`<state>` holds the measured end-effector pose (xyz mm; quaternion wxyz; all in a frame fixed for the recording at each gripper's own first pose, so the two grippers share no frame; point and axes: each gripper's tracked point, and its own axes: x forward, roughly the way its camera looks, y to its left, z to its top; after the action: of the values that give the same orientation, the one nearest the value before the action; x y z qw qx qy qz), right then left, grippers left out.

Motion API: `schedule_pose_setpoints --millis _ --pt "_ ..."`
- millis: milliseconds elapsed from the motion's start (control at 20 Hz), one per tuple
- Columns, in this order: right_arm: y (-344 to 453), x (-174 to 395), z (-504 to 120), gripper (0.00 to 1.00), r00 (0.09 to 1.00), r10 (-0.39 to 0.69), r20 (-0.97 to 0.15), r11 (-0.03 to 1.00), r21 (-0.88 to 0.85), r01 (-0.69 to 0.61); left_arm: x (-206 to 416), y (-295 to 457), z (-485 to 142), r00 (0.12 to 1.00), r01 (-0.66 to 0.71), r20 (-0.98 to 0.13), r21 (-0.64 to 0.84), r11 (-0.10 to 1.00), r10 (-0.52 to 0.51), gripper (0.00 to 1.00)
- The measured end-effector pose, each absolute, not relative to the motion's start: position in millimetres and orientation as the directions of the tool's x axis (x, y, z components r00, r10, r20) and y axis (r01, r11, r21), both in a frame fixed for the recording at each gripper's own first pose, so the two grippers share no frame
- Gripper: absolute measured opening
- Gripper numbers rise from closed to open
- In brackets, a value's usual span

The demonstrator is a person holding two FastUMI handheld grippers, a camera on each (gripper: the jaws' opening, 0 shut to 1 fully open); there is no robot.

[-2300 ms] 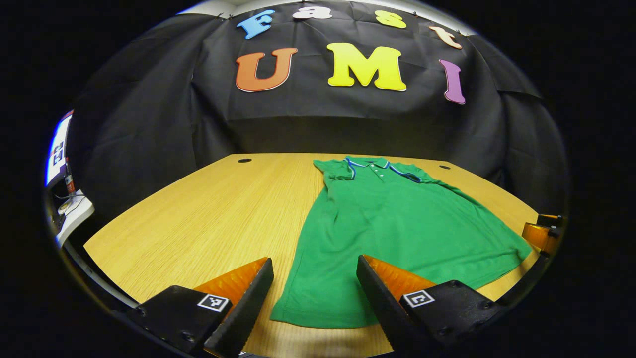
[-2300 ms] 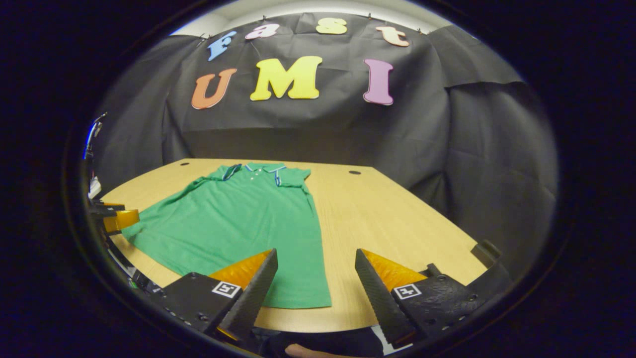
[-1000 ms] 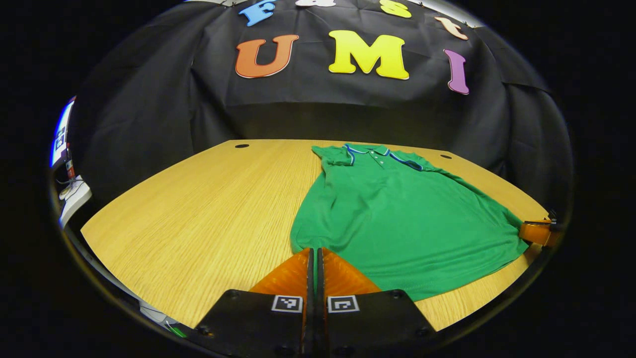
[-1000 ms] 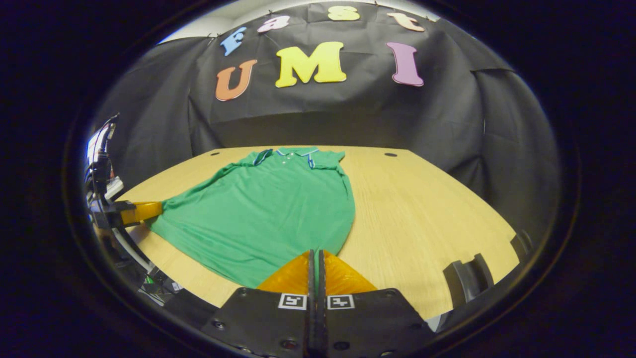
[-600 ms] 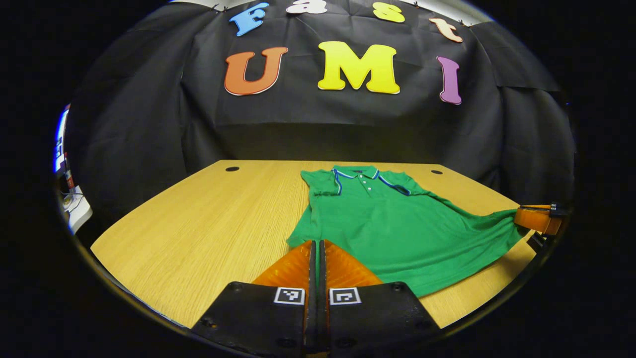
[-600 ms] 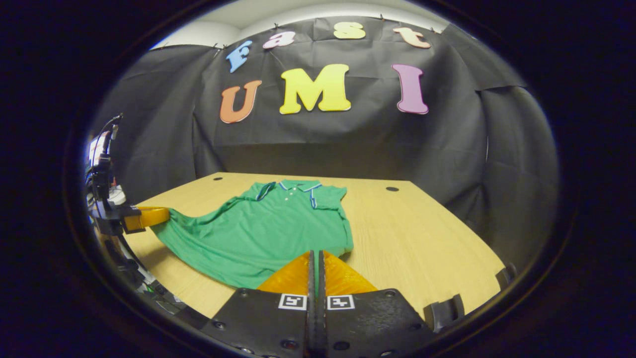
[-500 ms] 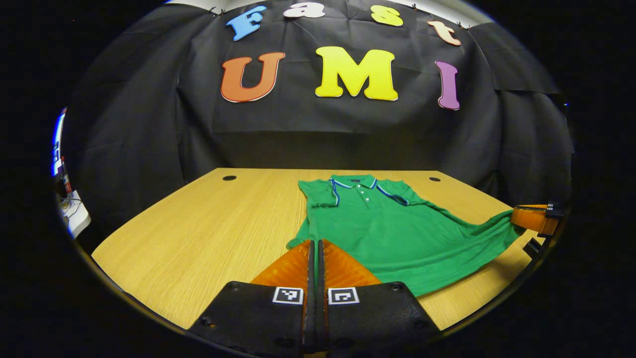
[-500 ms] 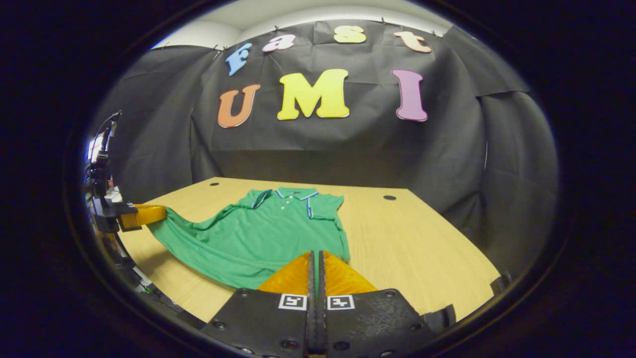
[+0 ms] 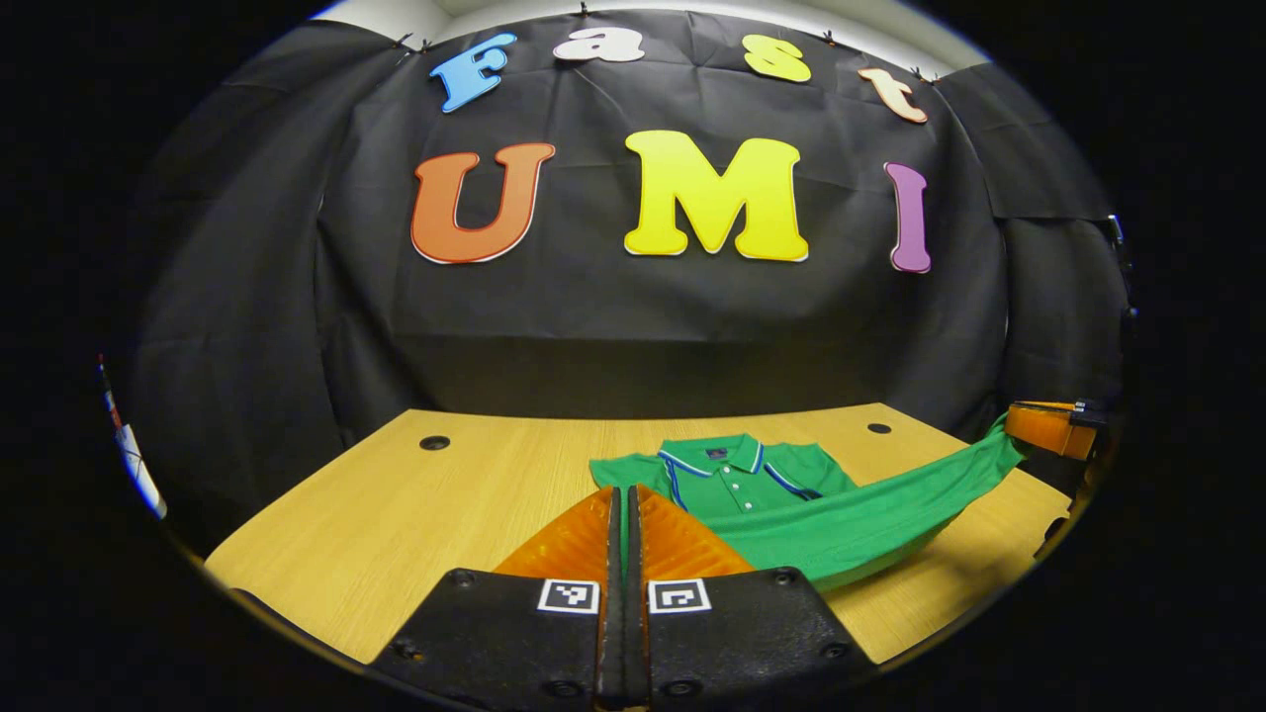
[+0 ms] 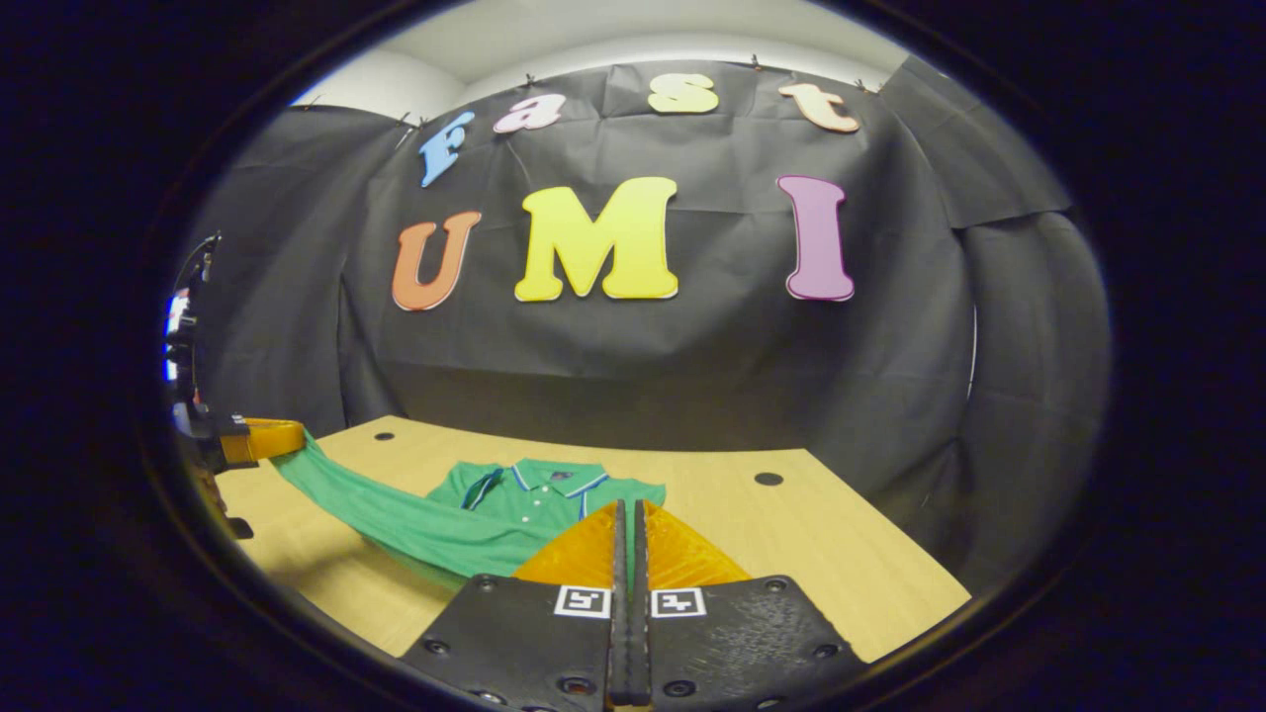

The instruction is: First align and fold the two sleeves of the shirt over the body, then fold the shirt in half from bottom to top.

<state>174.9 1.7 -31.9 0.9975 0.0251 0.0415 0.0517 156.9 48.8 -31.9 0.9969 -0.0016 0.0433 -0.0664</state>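
Now both grippers' fingers (image 9: pixel 653 534) pinched closed on green shirt (image 9: pixel 851 514) hem, lifted off table (image 9: pixel 415 514).

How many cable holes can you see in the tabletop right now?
2: round dark cable holes in the wooden tabletop, one near the far left corner, one near the far right corner; the lifted green polo shirt may hide others.

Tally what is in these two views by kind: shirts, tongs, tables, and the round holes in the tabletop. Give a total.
Shirts: 1, the green polo shirt
Tongs: 2, the left tongs and the right tongs, each shut on the shirt's bottom hem
Tables: 1, the wooden table
Holes: 2, the left hole and the right hole
Total: 6
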Motion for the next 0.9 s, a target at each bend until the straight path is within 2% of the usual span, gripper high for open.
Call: schedule_pose_setpoints --millis 250,400,700,900 --pt "8.5 263.4 4.5 0.00 0.998 0.056 -0.041 0.997 0.059 -0.054 235.5 38.5 4.8 0.987 0.161 -0.022 0.008 0.987 -0.161 0.05" --pt "18.2 320.8 3.0 0.00 0.998 0.024 -0.054 0.998 0.065 -0.021 288.9 37.0 2.1 0.988 0.154 -0.020 0.034 0.988 -0.153 0.06" --pt "28.3 435.1 -59.0 0.00 0.982 -0.029 -0.187 1.000 -0.014 0.027 386.2 35.8 -41.3 0.987 0.141 -0.082 0.017 0.990 -0.139 0.06" --pt "23.4 480.5 -108.3 0.00 0.974 -0.046 -0.222 0.999 0.009 0.049 430.6 31.3 -107.2 0.971 0.158 -0.188 0.042 0.987 -0.148 0.06"
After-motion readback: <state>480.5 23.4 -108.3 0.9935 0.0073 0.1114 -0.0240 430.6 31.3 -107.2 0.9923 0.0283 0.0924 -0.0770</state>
